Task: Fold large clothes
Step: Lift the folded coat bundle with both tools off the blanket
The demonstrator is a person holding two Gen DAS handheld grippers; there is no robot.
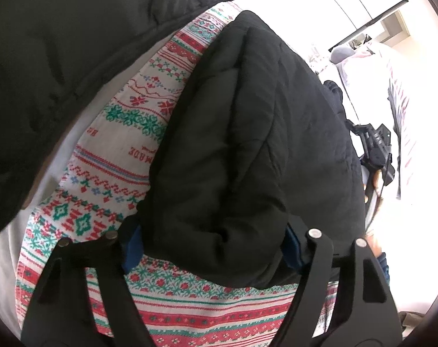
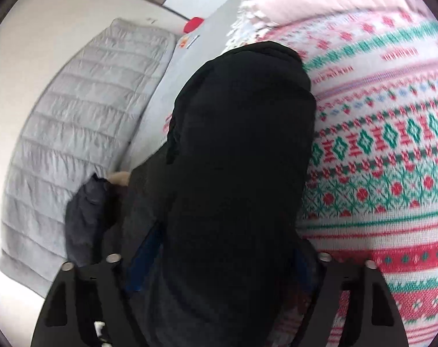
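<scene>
A black padded jacket (image 1: 247,133) lies on a bedspread (image 1: 126,156) patterned in red, green and white. In the left wrist view a thick fold of it fills the gap of my left gripper (image 1: 213,248), and both blue pads (image 1: 132,248) press against it. More of the jacket bulges at the upper left (image 1: 59,57). In the right wrist view the black jacket (image 2: 236,150) rises in a dark mass straight ahead. My right gripper (image 2: 223,260) is shut on it, with its blue pads (image 2: 143,260) half buried in the fabric.
A grey quilted jacket (image 2: 74,133) lies flat at the left of the right wrist view, beside a pale sheet (image 2: 195,66) and a small red object (image 2: 192,24). A dark blue cloth (image 2: 86,217) sits near it. Bright floor and a wall show at the right of the left wrist view.
</scene>
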